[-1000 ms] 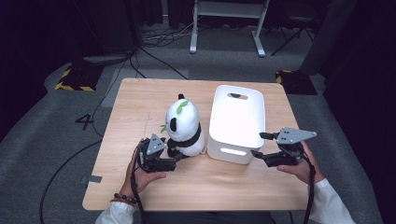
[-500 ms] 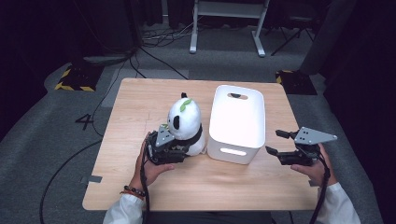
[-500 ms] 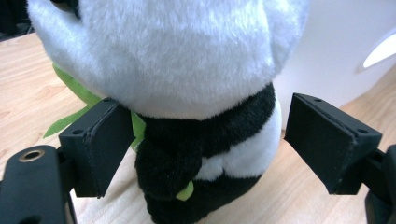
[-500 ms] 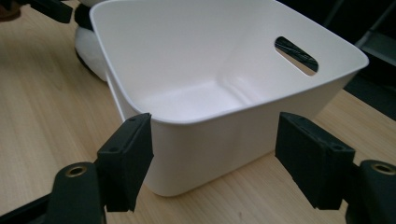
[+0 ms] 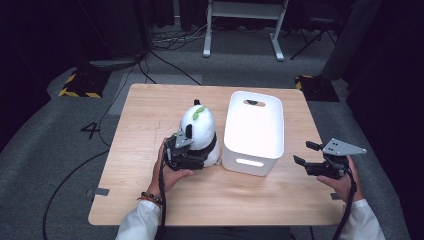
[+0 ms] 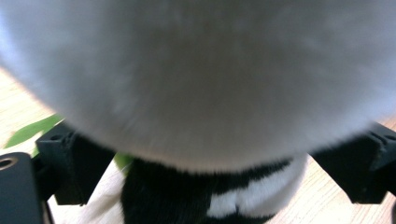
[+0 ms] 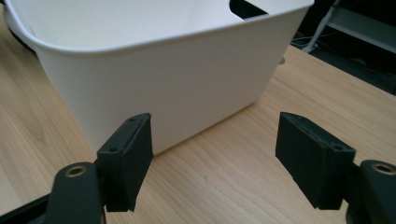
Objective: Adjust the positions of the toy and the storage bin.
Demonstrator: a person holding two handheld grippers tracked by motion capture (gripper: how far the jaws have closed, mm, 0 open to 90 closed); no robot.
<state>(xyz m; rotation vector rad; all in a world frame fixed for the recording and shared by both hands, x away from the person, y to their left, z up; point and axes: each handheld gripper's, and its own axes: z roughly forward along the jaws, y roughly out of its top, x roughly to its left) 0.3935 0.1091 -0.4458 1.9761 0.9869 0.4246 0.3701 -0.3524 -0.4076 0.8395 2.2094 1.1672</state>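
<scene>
Item: 1 plush panda (image 5: 199, 131), white head, black ears and limbs, green leaf on top; upright mid-desk (image 5: 150, 105), touching the white bin (image 5: 254, 131) at its 3 o'clock. Left tongs (image 5: 192, 159) grip its body, jaws just eased wider. Right tongs (image 5: 301, 153) open, empty.

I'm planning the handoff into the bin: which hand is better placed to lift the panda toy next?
Left. The left tool is right at the panda toy, whose body sits between its jaws in the left gripper view. The right tool stands open beyond the white bin, which separates it from the panda.
</scene>
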